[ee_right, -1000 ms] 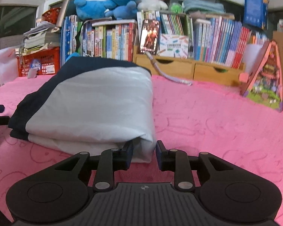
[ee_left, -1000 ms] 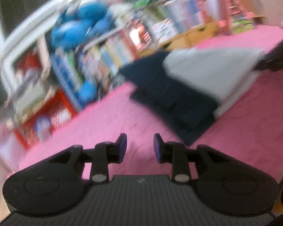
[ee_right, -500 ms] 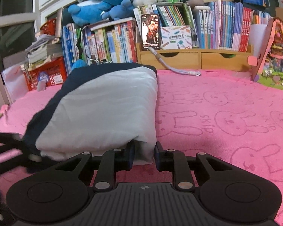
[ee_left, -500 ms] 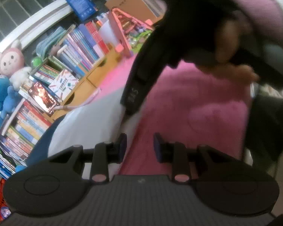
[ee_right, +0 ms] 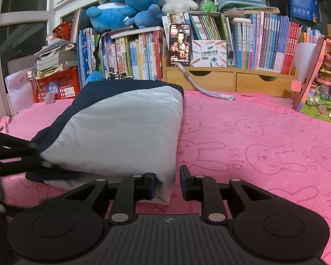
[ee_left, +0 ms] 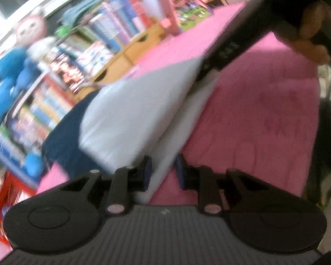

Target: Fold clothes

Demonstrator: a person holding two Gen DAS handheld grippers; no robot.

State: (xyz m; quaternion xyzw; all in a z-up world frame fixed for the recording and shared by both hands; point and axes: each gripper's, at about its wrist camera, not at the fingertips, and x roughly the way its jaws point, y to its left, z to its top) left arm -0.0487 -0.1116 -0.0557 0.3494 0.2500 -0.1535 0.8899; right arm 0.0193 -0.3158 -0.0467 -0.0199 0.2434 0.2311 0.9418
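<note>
A folded garment (ee_right: 121, 128), white with a navy band, lies on the pink rabbit-print cloth (ee_right: 253, 143). My right gripper (ee_right: 166, 183) is shut on its near right corner, with white fabric between the pads. In the left wrist view the same garment (ee_left: 132, 114) runs diagonally, and its white edge lies between the jaws of my left gripper (ee_left: 163, 172). Those jaws are closing, and a sliver of pink still shows beside the right pad. The left gripper's fingers (ee_right: 33, 152) reach the garment's left corner. A hand (ee_left: 313, 33) holds the right gripper (ee_left: 204, 70).
Behind the cloth stand rows of books (ee_right: 264, 44), a wooden drawer unit (ee_right: 231, 81) and plush toys (ee_right: 132, 2). A red crate (ee_right: 57, 86) sits far left and a pink toy house (ee_right: 322, 81) far right. A pale cable (ee_right: 207, 92) trails onto the cloth.
The left gripper swung round to the garment's near edge, and its jaws narrowed around the white fabric. The right gripper stayed at its corner, jaws slightly closer than a second ago.
</note>
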